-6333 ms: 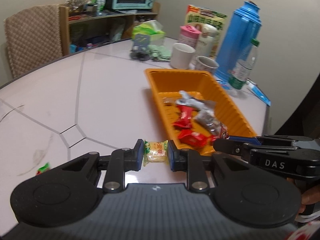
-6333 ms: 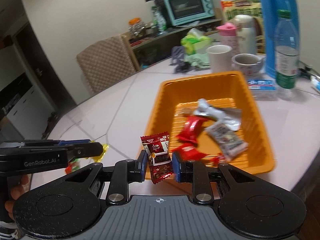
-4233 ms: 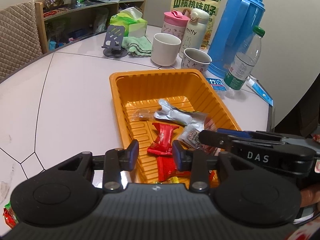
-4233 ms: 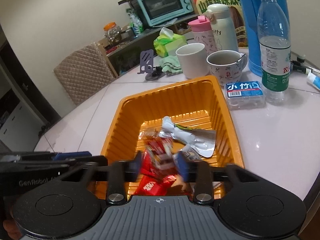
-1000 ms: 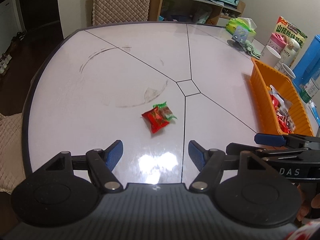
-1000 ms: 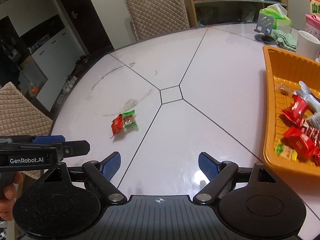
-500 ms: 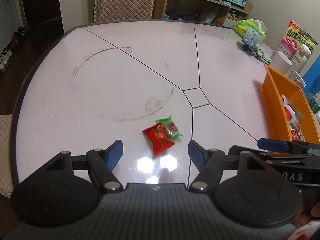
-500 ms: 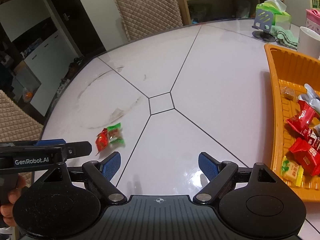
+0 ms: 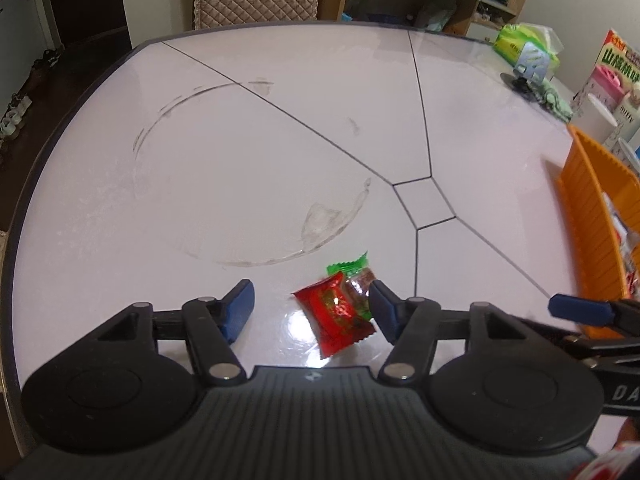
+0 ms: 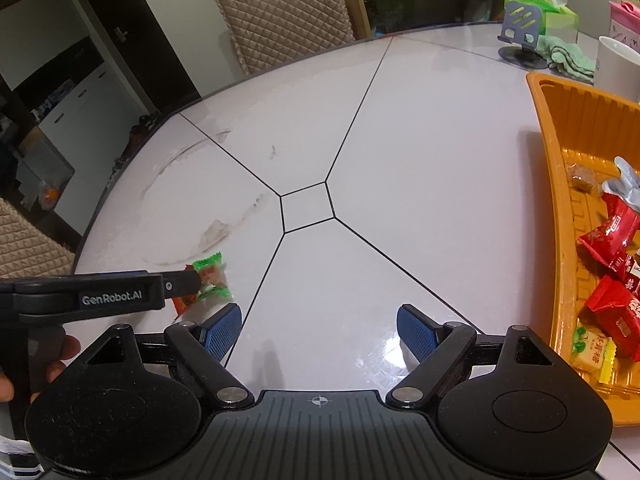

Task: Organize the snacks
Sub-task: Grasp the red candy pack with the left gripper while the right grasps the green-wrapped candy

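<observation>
A red snack packet (image 9: 336, 316) and a green-and-clear candy (image 9: 354, 276) lie together on the white table. They sit between the jaws of my left gripper (image 9: 312, 308), close to its right finger. The jaws are closing and the left pad stands clear of the packets. In the right wrist view the same packets (image 10: 210, 280) show just past the left gripper's black finger (image 10: 120, 296). My right gripper (image 10: 320, 330) hovers open over bare table with nothing between its fingers. The orange tray (image 10: 552, 160) at the right holds several red and silver snack packets.
The tray's ribbed wall (image 9: 588, 208) is at the right edge. Behind it stand a white mug (image 10: 616, 64), a phone stand (image 10: 520, 36) and a green tissue box (image 10: 540, 4). A quilted chair (image 10: 280, 12) sits beyond the table's far rim. The table's dark edge (image 9: 24, 200) curves on the left.
My left gripper has moved forward and down over the two packets, which now lie between its jaws. Its jaws have narrowed. The right gripper has shifted slightly and stays open.
</observation>
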A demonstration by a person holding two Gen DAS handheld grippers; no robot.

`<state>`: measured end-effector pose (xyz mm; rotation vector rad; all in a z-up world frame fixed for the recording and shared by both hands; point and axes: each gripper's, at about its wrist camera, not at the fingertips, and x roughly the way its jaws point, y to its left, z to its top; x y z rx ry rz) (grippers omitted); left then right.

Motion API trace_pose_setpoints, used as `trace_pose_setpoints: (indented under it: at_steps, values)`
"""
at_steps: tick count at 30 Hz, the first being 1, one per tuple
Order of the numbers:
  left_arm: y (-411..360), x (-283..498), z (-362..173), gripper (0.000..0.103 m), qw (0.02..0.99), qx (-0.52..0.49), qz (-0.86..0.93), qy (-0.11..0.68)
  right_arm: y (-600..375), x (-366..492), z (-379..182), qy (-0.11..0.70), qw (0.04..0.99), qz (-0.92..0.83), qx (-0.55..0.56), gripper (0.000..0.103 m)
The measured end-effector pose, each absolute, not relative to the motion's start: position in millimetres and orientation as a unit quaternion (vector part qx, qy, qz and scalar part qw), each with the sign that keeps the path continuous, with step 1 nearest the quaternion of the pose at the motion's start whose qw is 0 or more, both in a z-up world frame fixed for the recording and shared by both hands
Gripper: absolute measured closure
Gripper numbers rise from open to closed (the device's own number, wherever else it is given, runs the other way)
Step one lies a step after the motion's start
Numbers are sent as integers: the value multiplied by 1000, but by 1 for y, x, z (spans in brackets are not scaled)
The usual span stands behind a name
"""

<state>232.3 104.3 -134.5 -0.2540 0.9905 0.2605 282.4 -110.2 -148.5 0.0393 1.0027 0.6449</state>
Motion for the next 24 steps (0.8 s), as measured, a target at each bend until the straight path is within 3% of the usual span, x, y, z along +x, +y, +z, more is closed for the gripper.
trace_pose_setpoints:
  at_steps: [7, 16, 24]
  values:
    - [116, 226, -140, 40, 860, -124, 128, 478, -111, 286, -152, 477, 824, 305, 21, 18]
    - [120, 215, -139, 51, 861, -109, 128, 480, -111, 286, -155, 482, 821, 305, 24, 18]
    - [109, 220, -138, 51, 873, -54, 89, 477, -114, 285, -155, 485, 820, 302, 30, 18]
